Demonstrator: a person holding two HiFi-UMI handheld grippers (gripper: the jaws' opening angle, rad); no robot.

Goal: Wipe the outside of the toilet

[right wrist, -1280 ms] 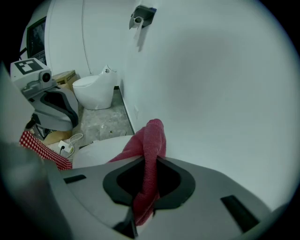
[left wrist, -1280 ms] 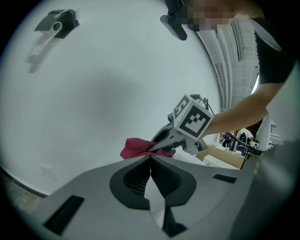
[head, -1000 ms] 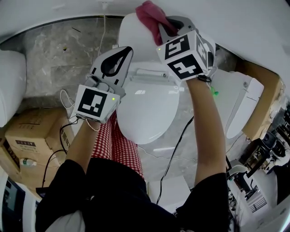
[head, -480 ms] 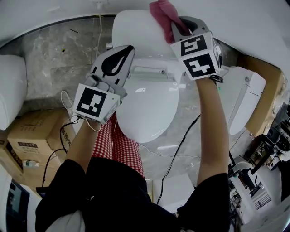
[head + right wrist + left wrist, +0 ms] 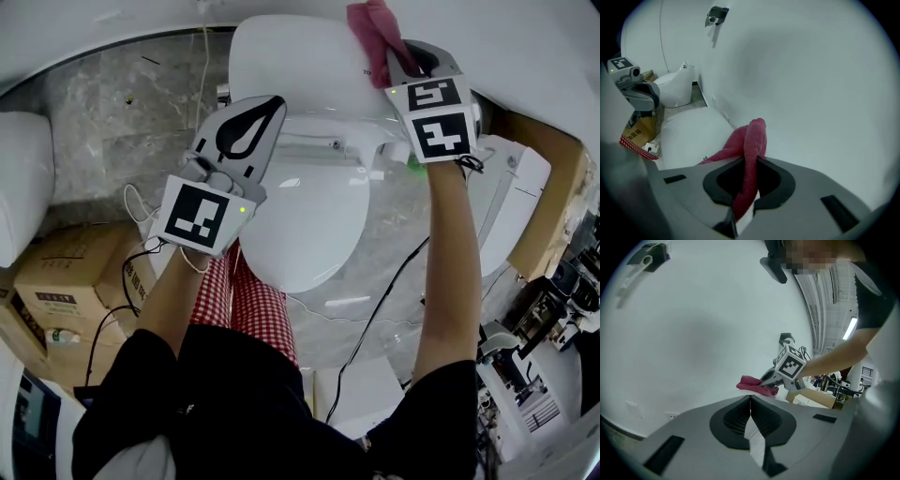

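Right gripper (image 5: pixel 392 62) tight on bunched pink cloth (image 5: pixel 369 21) against glossy white toilet (image 5: pixel 291 66); left gripper (image 5: pixel 267 105) closed.

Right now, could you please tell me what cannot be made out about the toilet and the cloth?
- Head view: where the cloth touches the tank, hidden under the cloth itself and the right gripper.
- Head view: the bowl's outer sides, covered by the lid above them.
- Left gripper view: nearly all of the tank and lid, behind the body of the left gripper, which is shut.
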